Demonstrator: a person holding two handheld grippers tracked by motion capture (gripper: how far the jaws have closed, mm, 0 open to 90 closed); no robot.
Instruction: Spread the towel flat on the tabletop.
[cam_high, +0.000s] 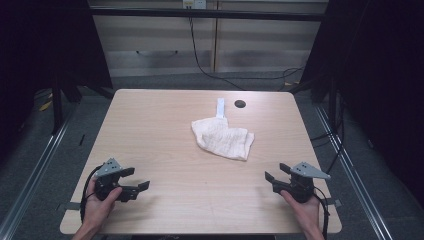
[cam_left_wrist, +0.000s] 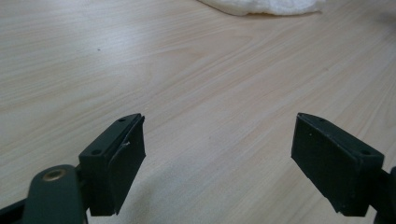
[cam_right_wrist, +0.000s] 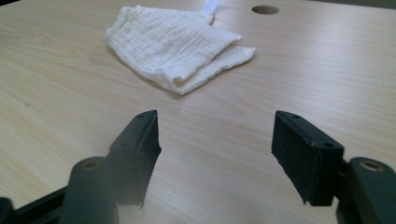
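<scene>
We see the white cloth (cam_high: 223, 138) on the table (cam_high: 165, 120), past the middle. Both tongs are wide apart and hold nothing. From the right tongs (cam_high: 274, 176) it lies at 11 o'clock, nearer than from the left tongs (cam_high: 136, 178), at 1 o'clock.

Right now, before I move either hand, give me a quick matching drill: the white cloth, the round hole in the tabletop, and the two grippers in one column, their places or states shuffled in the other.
Things:
1. crumpled white waffle-weave cloth
2. small dark round hole
3. left gripper
4. right gripper

Places or states:
A. open, near the table's front right corner
B. far part of the light wooden table, beyond the cloth
C. open, near the table's front left corner
D. lying loose right of the table's middle

Pairs: 1-D, 2-B, 3-C, 4-A
</scene>
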